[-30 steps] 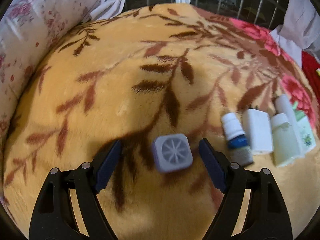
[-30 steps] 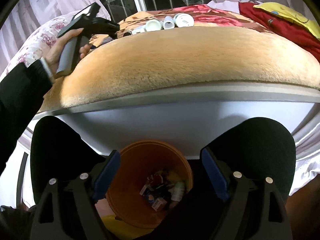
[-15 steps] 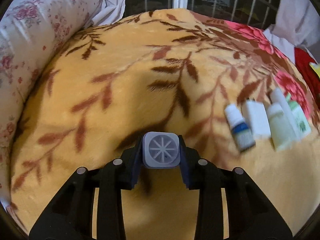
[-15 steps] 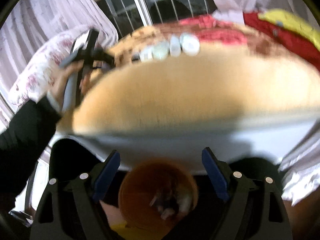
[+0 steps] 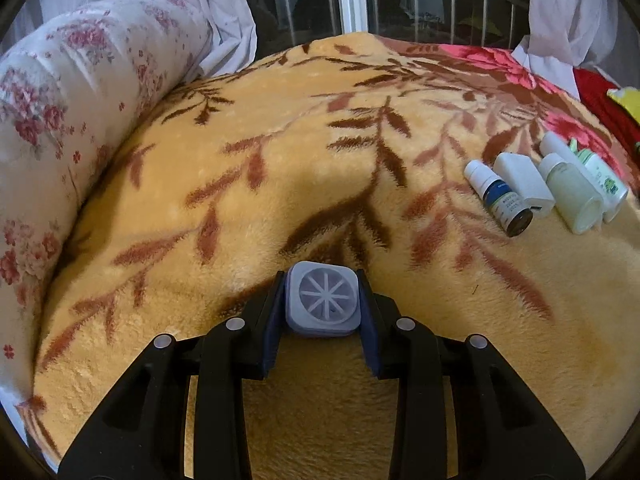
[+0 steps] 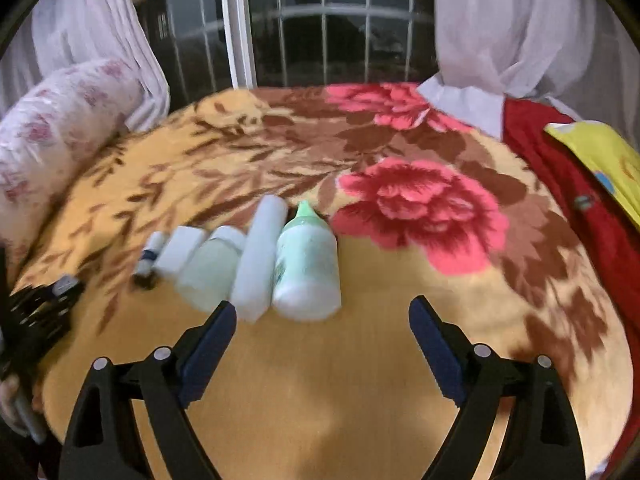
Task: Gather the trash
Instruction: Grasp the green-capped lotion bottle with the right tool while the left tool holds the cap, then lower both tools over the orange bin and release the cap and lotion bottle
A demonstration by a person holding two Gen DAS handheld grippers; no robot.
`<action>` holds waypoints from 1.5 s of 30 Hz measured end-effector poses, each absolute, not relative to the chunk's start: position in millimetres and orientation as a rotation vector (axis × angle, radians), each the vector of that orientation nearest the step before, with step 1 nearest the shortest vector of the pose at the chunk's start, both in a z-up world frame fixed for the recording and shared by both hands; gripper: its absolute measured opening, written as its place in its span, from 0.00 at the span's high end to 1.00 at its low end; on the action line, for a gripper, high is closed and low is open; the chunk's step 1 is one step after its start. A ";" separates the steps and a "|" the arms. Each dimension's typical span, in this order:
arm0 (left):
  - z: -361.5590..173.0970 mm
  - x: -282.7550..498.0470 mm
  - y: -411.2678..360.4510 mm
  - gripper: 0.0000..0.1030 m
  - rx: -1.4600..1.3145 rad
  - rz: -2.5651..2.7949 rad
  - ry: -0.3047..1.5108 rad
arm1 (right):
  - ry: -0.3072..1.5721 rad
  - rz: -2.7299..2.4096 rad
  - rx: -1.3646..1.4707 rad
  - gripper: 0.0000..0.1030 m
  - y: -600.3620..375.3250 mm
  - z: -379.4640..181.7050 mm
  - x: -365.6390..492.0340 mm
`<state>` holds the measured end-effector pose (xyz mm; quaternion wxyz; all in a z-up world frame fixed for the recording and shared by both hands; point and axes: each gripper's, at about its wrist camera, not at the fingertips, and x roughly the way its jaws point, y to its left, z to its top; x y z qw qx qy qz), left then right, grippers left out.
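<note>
My left gripper (image 5: 323,304) is shut on a grey square cap (image 5: 322,298) with a star-shaped ribbed top, held just above the yellow leaf-patterned blanket (image 5: 280,184). A row of small trash items lies to its right: a dark dropper bottle (image 5: 499,197), a white box (image 5: 522,184), a pale bottle (image 5: 570,192) and a green-capped bottle (image 5: 600,176). My right gripper (image 6: 322,324) is open and empty just in front of the same row, with the green-capped bottle (image 6: 306,268) and a white tube (image 6: 260,256) nearest its fingers.
A floral bolster pillow (image 5: 52,128) lies along the left edge of the bed. A red cloth (image 6: 560,168) with a yellow item (image 6: 600,156) lies at the right edge. A barred window (image 6: 320,24) and white curtains stand behind the bed.
My left gripper closed on the grey cap and lifted it a little. My right gripper swung up from the orange bin below the bed edge to the row of bottles.
</note>
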<state>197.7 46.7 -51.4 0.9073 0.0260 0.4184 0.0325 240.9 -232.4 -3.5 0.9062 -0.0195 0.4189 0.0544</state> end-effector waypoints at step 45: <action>-0.7 79.2 25.5 0.69 -0.031 -0.113 0.721 | 0.733 0.275 -0.014 0.55 -206.0 -2.1 53.1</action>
